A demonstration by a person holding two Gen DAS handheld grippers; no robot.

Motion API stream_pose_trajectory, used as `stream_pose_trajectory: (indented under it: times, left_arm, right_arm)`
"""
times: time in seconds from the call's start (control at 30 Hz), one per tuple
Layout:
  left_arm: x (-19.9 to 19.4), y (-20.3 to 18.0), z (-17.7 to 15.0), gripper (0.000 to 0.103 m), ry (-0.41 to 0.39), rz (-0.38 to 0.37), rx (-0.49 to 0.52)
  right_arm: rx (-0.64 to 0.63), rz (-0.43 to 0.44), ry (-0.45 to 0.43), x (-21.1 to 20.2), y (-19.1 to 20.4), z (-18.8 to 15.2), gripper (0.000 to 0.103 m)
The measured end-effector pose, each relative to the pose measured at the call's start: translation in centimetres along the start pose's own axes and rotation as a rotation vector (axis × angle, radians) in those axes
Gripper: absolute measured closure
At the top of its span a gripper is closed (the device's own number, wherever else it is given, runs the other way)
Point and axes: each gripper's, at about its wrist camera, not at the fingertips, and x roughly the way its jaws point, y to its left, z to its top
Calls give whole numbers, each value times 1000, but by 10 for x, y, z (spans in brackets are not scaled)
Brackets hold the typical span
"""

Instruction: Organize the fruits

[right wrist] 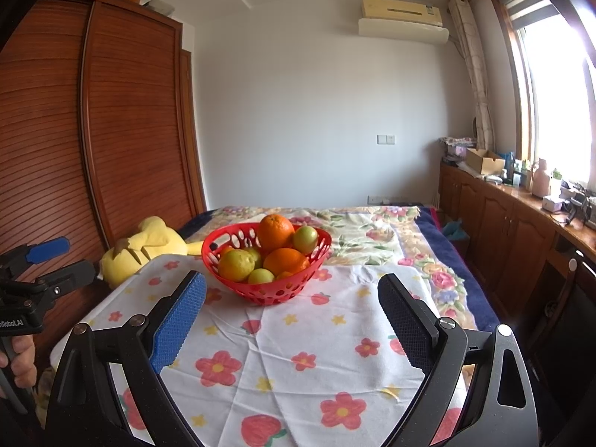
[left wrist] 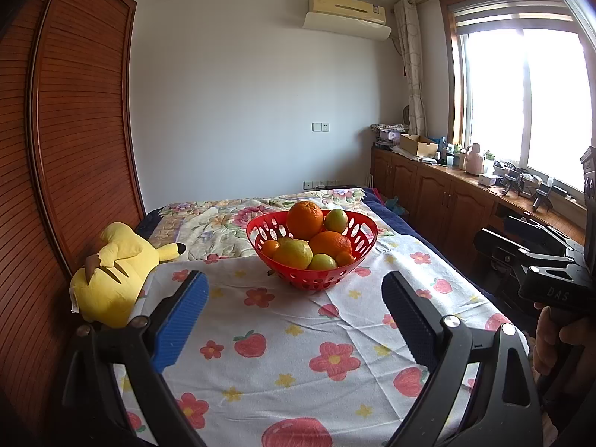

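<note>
Both the left claw [left wrist: 294,320] and the right claw [right wrist: 290,320] are spread wide and empty, and ahead of them the fruits [left wrist: 311,236] lie heaped in the red basket [left wrist: 357,257], so any reach should come squarely from above.

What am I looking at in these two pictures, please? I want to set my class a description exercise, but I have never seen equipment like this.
There is no robot here. A person holds a two-finger gripper in each hand, and each gripper carries a wide-angle camera looking forward along its fingers. One picture comes from the left gripper, the other from the right gripper. Both are open and hold nothing. Ahead, on a flower-print cloth, stands a red basket piled with oranges and yellow-green fruit. A yellow plush toy lies to the left of it. In each view the other gripper shows at the edge, with a hand around its handle.
</note>
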Motion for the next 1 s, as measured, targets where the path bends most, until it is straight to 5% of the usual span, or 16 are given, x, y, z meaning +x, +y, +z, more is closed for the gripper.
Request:
stream_pose_trajectory:
  times: [1.0]
  left_arm:
    - [0,-1,0,8,0,0,0]
  right_arm:
    - [6,4,1,-1,0,0,8]
